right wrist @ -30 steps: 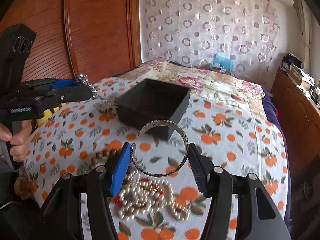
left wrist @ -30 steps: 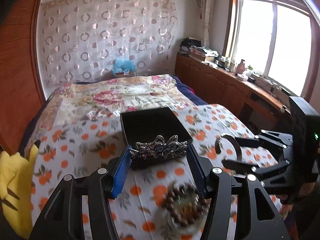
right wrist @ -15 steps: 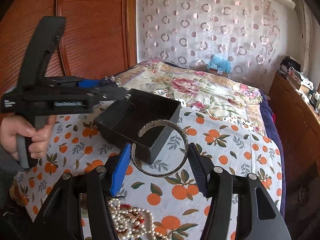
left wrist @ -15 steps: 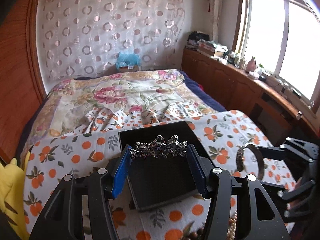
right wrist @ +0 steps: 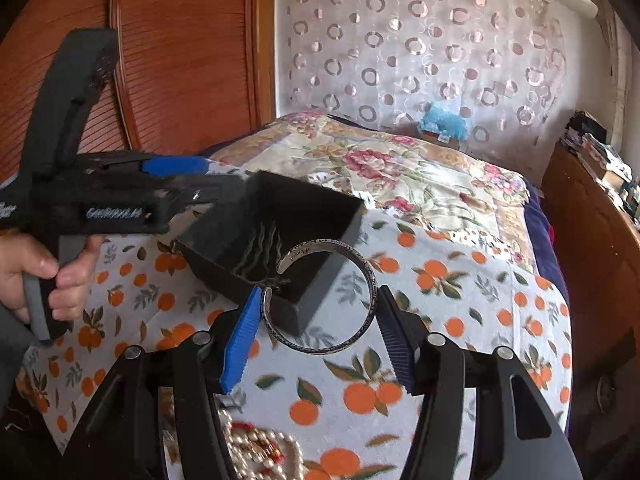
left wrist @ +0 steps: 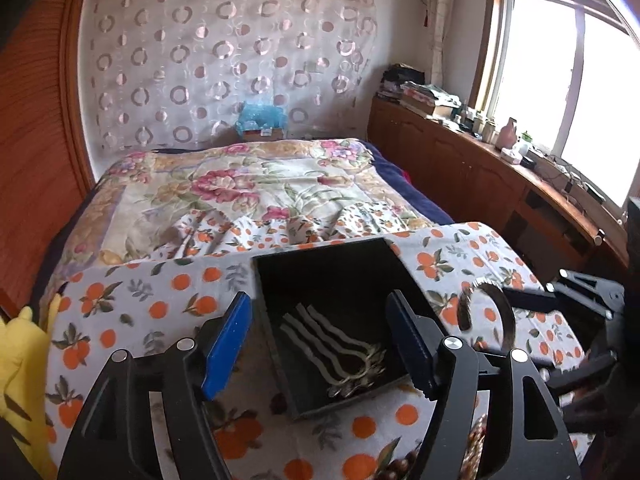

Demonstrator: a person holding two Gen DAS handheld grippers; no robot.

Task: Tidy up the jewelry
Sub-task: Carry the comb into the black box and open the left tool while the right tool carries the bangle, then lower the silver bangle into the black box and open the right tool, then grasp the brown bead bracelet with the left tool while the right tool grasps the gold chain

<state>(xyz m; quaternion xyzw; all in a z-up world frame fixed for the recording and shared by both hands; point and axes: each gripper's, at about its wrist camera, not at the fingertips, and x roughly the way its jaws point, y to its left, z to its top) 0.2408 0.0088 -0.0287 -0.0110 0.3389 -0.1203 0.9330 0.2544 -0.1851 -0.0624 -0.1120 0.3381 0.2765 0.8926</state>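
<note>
Left wrist view: the left gripper [left wrist: 320,332], jaws just opening and empty, hangs above the hair comb [left wrist: 340,350] lying in the black box [left wrist: 320,256]. Right gripper [right wrist: 316,320] clamps the silver cuff bracelet [right wrist: 352,336] beside the box.

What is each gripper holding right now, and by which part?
Right gripper clamps the open silver cuff bracelet across its opposite sides. Left gripper holds nothing; its jaws just opened.

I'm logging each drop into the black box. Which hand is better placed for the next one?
Right. The right gripper holds the silver bangle beside the black box. The left gripper has just opened; its hair comb lies inside.
</note>
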